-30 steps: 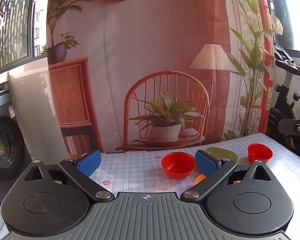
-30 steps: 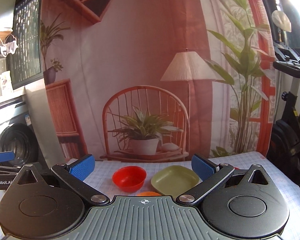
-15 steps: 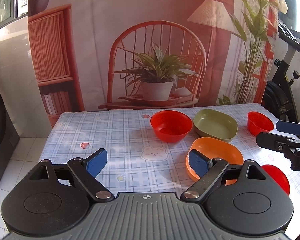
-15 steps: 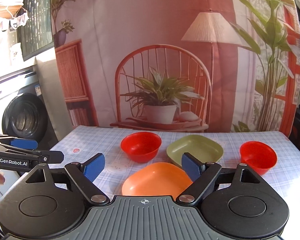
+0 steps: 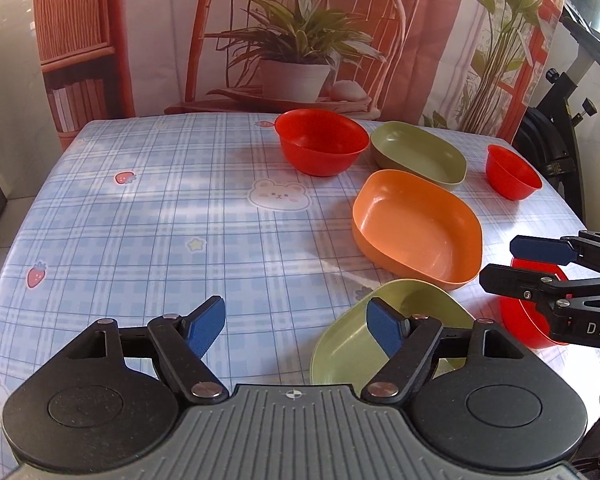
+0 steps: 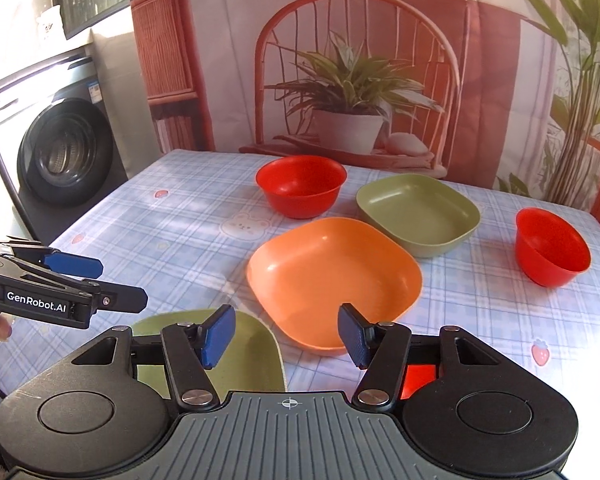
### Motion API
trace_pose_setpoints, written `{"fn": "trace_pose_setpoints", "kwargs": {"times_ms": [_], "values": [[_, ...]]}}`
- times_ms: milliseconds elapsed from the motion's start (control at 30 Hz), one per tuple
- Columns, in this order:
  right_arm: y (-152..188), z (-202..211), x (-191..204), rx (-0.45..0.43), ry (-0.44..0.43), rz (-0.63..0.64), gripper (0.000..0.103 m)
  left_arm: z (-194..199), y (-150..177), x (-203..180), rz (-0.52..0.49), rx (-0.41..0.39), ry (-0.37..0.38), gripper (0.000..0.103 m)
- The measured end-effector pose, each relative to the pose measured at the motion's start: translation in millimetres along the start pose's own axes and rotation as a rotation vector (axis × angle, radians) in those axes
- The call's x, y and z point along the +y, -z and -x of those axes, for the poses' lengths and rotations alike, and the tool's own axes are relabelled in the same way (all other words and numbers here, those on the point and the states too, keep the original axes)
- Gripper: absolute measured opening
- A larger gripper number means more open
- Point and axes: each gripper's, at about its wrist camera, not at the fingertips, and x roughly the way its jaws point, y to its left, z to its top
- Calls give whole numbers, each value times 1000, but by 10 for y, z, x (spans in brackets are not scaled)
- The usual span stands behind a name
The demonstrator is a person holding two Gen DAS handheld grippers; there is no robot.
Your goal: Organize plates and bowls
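Orange plate (image 6: 334, 276) sits mid-desk (image 5: 172, 208); my left fingers (image 5: 206, 326) and right fingers (image 6: 218, 334) both spread apart, holding nothing

Domestic setting, arranged as a recording corner. Indicators: a front-loading washing machine (image 6: 66, 156) stands left of the table (image 5: 160, 208), which carries a plaid cloth with bear and strawberry prints; an exercise bike (image 5: 560, 128) stands to the right; a printed backdrop (image 6: 360, 60) depicting a furnished room hangs behind.
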Motion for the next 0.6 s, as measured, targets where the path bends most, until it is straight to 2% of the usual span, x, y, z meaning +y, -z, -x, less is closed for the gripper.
{"fn": "trace_pose_setpoints", "kwargs": {"times_ms": [100, 233, 400, 600], "values": [[82, -6, 0, 27, -10, -6, 54, -48, 49, -24, -2, 28, -4, 72], [157, 9, 32, 44, -10, -2, 51, -58, 104, -21, 29, 41, 23, 71], [258, -14, 94, 80, -36, -12, 46, -69, 181, -50, 50, 51, 23, 71], [346, -92, 129, 120, 11, -34, 40, -108, 274, -71, 80, 71, 44, 71]]}}
